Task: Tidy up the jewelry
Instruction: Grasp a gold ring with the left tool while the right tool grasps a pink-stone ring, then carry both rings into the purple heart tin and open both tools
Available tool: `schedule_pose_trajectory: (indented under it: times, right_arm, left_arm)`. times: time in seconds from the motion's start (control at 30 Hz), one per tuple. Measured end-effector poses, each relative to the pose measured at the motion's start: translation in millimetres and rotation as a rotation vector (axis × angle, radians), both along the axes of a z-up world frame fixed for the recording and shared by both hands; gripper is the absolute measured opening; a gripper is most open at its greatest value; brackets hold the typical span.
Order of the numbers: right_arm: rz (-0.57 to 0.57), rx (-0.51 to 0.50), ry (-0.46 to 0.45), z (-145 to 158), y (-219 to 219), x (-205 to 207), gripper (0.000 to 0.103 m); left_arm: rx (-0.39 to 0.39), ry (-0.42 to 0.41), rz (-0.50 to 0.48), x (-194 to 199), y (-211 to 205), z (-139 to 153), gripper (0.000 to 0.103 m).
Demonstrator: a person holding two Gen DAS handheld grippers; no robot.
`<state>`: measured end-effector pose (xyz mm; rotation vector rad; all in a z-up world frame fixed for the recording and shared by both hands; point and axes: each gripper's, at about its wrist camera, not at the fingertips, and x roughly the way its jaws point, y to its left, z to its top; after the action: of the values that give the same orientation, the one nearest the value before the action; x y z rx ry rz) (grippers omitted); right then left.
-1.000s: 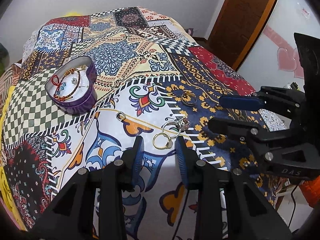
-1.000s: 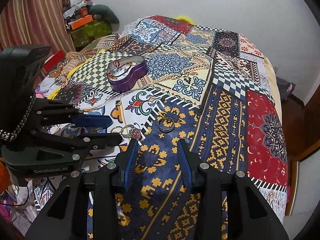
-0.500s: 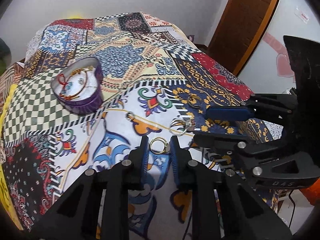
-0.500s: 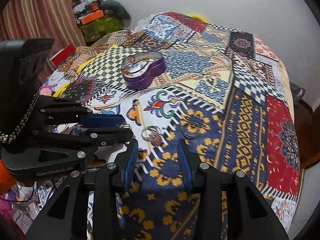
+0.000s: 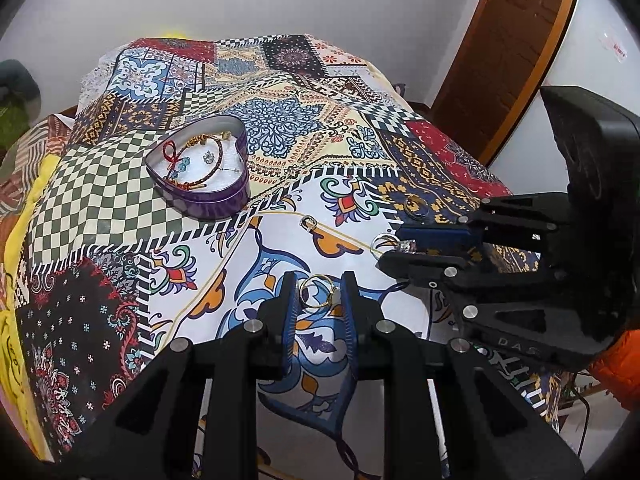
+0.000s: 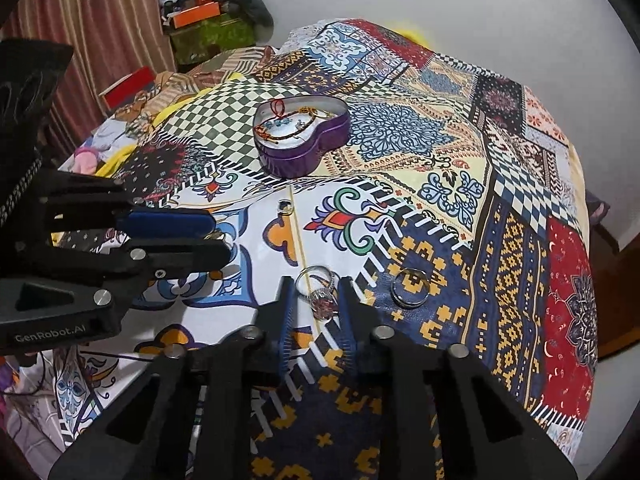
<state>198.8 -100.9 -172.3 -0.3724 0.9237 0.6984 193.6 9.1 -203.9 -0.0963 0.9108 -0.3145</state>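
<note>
- Left wrist view: the left gripper [image 5: 318, 294] has its fingers drawn narrow around a gold ring [image 5: 317, 290] lying on the bedspread [image 5: 120, 184]; whether the pads actually pinch it I cannot tell. The heart-shaped tin [image 5: 200, 168] sits at ten o'clock, already holding bracelets (so part of the sorting looks done).
- Right wrist view: the right gripper [image 6: 314, 296] brackets a silver stone ring [image 6: 318, 290], narrow too, contact unclear. A dark band ring [image 6: 410, 287] waits at three o'clock, a small ring [image 6: 285, 208] at twelve; four pieces look left.

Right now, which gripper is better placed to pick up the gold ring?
Left. The left gripper already brackets the gold ring between its fingers; the right gripper straddles the red-stone ring instead.
</note>
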Motion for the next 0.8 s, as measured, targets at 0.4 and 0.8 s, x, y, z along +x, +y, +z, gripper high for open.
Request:
schedule_pose_trajectory:
  times: [0.4, 0.8]
  right_arm:
    - [-0.014, 0.031, -0.046, 22.1, 5.5, -6.7, 0.011]
    - [-0.015, 0.094, -0.099, 49.5, 21.9, 1.9, 0.011]
  left_arm:
    - [-0.007, -0.065, 0.025, -5.3, 8.6, 24.7, 0.02]
    - [0.0, -0.133, 0.094, -2.1, 42.0, 49.3, 0.02]
